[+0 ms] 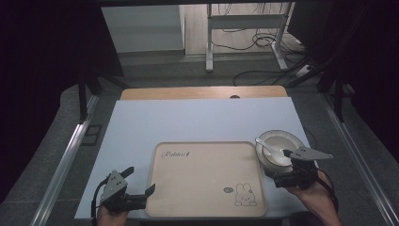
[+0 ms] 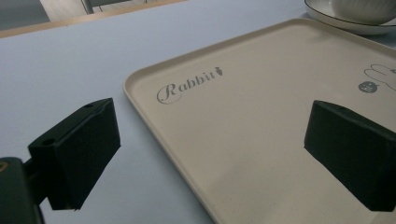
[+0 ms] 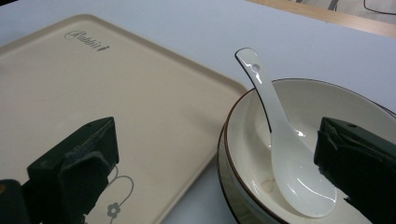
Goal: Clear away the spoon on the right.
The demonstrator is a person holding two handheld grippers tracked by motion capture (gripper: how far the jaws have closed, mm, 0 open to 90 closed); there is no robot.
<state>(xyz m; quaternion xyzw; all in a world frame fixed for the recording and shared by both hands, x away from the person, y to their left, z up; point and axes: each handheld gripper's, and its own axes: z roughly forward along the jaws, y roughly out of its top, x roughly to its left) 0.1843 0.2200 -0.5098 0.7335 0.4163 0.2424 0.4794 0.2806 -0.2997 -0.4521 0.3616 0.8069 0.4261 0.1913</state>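
A beige tray (image 1: pixel 202 174) printed with "Rabbit" and a bunny lies at the near middle of the white table top; it also shows as the tray (image 2: pixel 261 93) and the tray (image 3: pixel 116 84). A cream bowl (image 1: pixel 287 141) holding a white spoon (image 1: pixel 268 148) stands just right of the tray, on a plate. My left gripper (image 1: pixel 139 180) is open, its jaws astride the tray's near left edge (image 2: pixel 211 151). My right gripper (image 1: pixel 277 175) is open at the bowl's near side, one jaw over the tray, the other over the bowl (image 3: pixel 299 107) beside the spoon (image 3: pixel 280 135).
The white sheet (image 1: pixel 197 117) covers a wooden table whose far edge (image 1: pixel 202 92) shows. Beyond it are a grey floor, cables and a white desk frame (image 1: pixel 244 33). Dark stands flank both sides.
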